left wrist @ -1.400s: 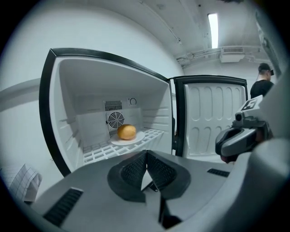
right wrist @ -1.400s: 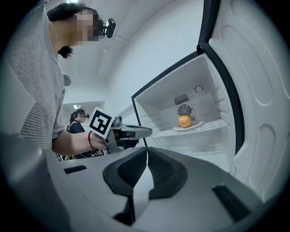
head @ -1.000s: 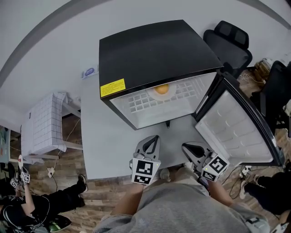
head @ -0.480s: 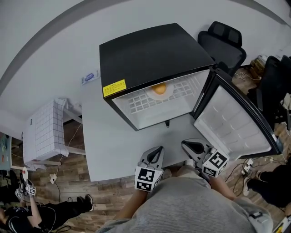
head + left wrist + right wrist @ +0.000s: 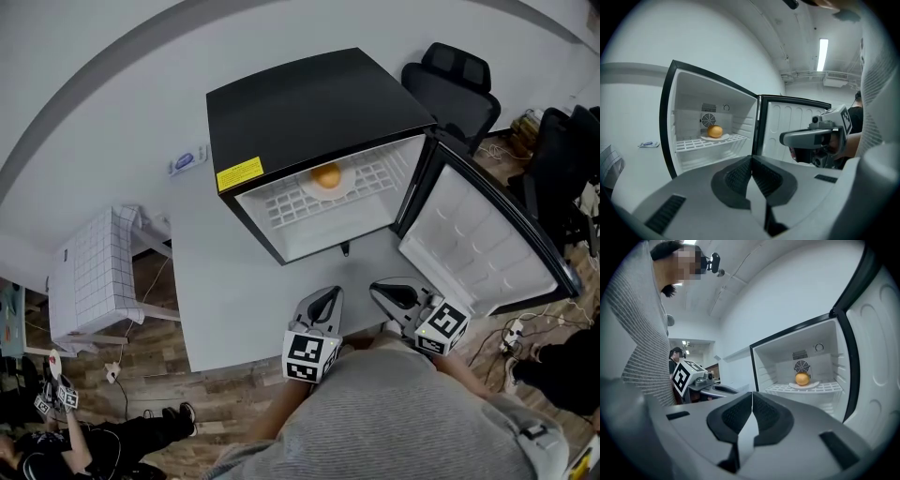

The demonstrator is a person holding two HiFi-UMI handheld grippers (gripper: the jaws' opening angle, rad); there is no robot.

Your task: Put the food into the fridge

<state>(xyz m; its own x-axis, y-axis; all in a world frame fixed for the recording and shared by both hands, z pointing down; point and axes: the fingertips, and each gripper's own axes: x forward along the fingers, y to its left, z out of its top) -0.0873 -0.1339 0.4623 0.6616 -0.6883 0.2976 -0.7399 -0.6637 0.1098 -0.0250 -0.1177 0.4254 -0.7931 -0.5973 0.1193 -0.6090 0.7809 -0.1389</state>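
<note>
A small black fridge [image 5: 309, 112] stands on the white table [image 5: 225, 281] with its door [image 5: 478, 248] swung open to the right. On its wire shelf an orange round fruit [image 5: 326, 175] rests on a white plate [image 5: 330, 189]; the fruit [image 5: 715, 131] and the fruit [image 5: 802, 378] show in both gripper views too. My left gripper [image 5: 328, 298] and right gripper [image 5: 382, 292] hover near the table's front edge, well short of the fridge. Both are shut and hold nothing.
A black office chair [image 5: 452, 84] stands behind the fridge door at the right. A white gridded box [image 5: 89, 272] sits left of the table. A small blue-and-white item [image 5: 187, 159] lies on the table's far left. A person sits on the floor at the lower left.
Both grippers have drifted slightly to the right and stay shut. The head view has shifted a little; the fridge and fruit have not moved.
</note>
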